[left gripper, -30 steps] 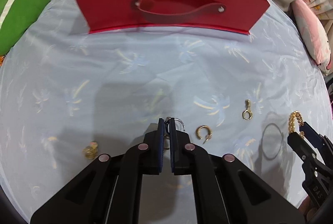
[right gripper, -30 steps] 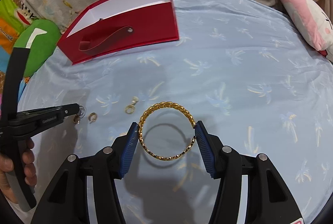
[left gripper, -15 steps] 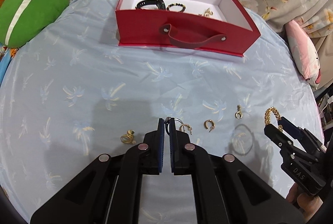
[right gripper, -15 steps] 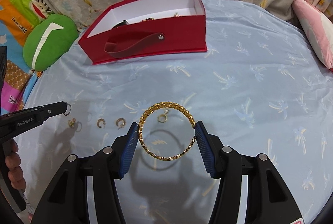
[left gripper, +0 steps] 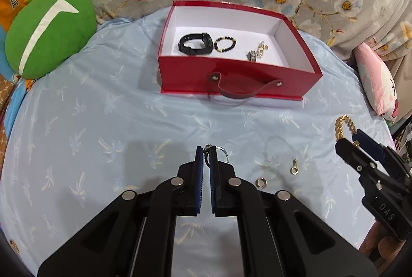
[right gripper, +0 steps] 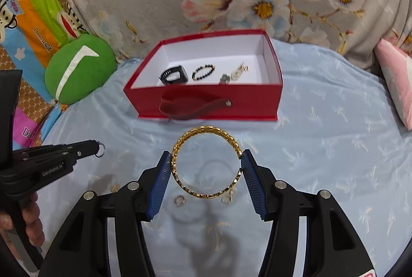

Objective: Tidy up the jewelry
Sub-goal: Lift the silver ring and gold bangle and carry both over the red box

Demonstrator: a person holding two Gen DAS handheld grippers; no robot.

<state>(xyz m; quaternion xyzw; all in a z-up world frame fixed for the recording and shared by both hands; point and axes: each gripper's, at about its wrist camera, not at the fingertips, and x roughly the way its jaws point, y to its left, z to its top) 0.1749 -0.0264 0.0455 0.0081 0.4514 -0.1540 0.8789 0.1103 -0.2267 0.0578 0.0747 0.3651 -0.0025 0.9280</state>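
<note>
Between gripper (right gripper: 206, 169) pads, bracelet (right gripper: 206, 163) (gap rightward).

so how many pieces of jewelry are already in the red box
3: a black watch at the left of the red box, a beaded bracelet in the middle, a gold-and-silver piece at right. The front wall may hide more.

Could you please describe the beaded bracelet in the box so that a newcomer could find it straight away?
Look into the open red box at the far side of the blue cloth. Three pieces lie in a row on its white floor. The beaded bracelet is the middle one, a small ring of dark and gold beads between the black watch and a metal chain piece.
</note>
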